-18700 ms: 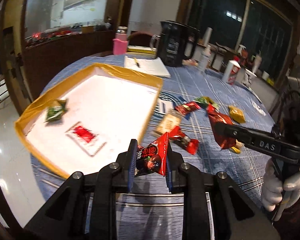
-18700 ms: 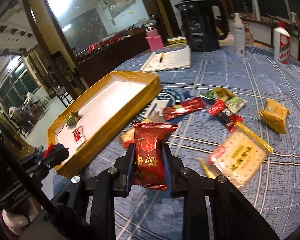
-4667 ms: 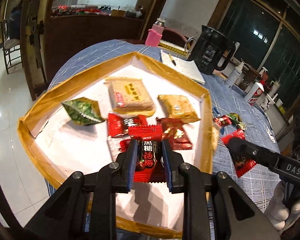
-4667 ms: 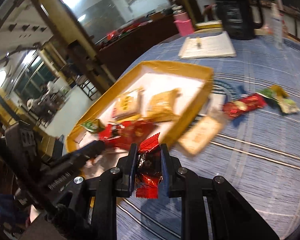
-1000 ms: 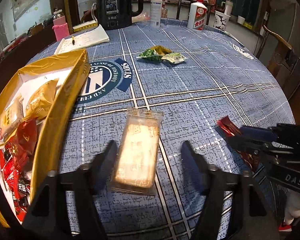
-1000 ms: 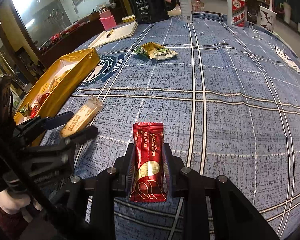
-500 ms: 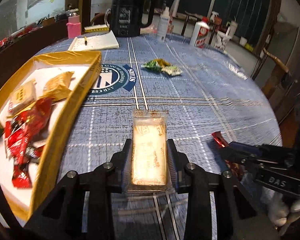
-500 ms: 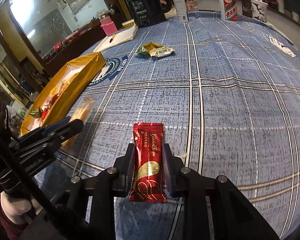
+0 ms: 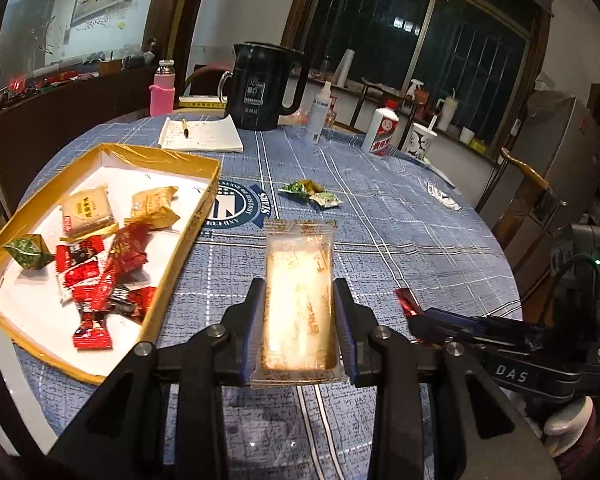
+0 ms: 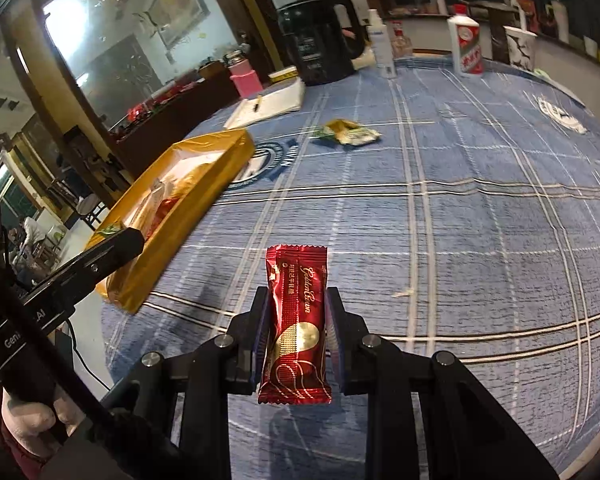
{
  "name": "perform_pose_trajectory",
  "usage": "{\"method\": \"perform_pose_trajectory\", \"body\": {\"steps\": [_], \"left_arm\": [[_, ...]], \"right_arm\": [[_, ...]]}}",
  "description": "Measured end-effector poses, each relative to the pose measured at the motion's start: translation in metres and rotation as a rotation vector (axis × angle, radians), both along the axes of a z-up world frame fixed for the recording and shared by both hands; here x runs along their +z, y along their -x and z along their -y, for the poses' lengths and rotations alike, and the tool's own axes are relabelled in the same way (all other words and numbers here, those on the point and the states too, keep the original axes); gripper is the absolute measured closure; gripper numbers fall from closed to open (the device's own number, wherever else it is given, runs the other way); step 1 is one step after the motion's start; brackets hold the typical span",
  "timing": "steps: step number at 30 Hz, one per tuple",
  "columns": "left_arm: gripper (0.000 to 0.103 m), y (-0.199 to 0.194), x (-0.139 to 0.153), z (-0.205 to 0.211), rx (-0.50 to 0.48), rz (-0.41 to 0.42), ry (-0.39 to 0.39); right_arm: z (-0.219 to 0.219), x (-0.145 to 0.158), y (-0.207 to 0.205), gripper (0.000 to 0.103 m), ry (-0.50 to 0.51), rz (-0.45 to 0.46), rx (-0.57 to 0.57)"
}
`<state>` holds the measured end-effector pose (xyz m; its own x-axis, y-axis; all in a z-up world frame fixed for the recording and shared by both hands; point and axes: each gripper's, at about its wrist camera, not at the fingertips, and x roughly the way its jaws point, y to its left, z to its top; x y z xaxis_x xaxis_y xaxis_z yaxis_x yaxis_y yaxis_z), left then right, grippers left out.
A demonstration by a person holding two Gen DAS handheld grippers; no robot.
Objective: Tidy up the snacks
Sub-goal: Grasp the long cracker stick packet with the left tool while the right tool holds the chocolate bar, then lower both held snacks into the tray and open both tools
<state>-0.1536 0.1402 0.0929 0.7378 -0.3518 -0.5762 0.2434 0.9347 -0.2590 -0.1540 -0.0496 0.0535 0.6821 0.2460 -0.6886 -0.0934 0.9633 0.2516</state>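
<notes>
Atop blue plaid tablecloth [image 9: 380, 216], gold-rimmed tray [image 9: 188, 236].

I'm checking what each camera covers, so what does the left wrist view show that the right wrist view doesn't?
Only the left wrist view shows the left tool shut on the clear cracker pack, and the sorted snacks lying in the gold tray: red packets and a green one. Only the right wrist view shows the right tool shut on the red bar face on. Both show the tray, the black kettle, the notebook and the loose green and yellow wrappers on the blue cloth.
</notes>
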Motion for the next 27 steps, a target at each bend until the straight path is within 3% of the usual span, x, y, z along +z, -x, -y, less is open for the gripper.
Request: {"method": "perform_pose_trajectory", "body": {"steps": [7, 16, 27], "left_arm": [[0.068, 0.013, 0.009, -0.051, 0.099, 0.049, 0.022], [0.068, -0.002, -0.009, -0.128, 0.25, 0.025, 0.067], [0.068, -0.044, -0.026, -0.163, 0.293, -0.04, 0.023]], "right_arm": [[-0.042, 0.0, -0.01, 0.077, 0.018, 0.004, 0.08], [-0.092, 0.0, -0.048, 0.077, 0.055, -0.015, 0.168], [-0.162, 0.015, -0.109, 0.077, 0.066, 0.012, 0.274]]}}
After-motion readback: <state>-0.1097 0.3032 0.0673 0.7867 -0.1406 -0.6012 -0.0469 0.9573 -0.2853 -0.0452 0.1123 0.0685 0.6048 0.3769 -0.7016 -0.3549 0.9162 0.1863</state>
